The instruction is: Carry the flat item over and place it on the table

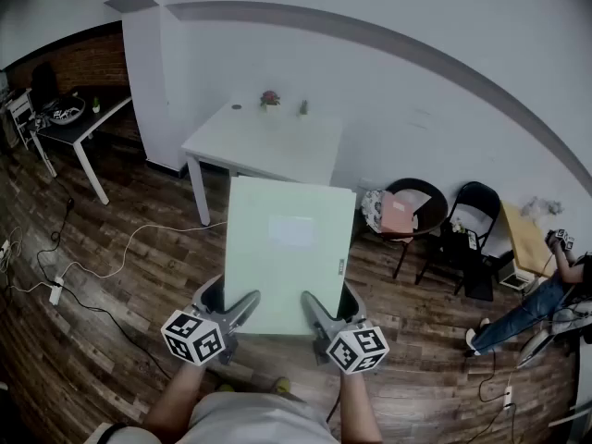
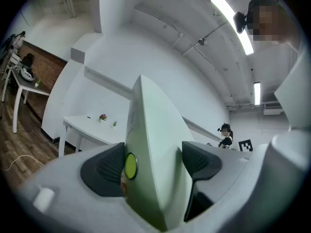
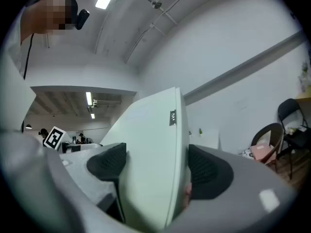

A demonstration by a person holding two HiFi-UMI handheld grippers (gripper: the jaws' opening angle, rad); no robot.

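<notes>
**Wooden floor below, board held short of the table**

Nearest, the left gripper (image 1: 231,296) and right gripper (image 1: 330,299) were each clamped on the near short edge of the board (image 1: 289,248). It was a thin, smooth, pale green rigid panel, held in the air. Its long axis was pointed straight away from the jaws toward the white table (image 1: 268,141), seen ahead beyond the far edge. Neither gripper was judged nearer.
</notes>
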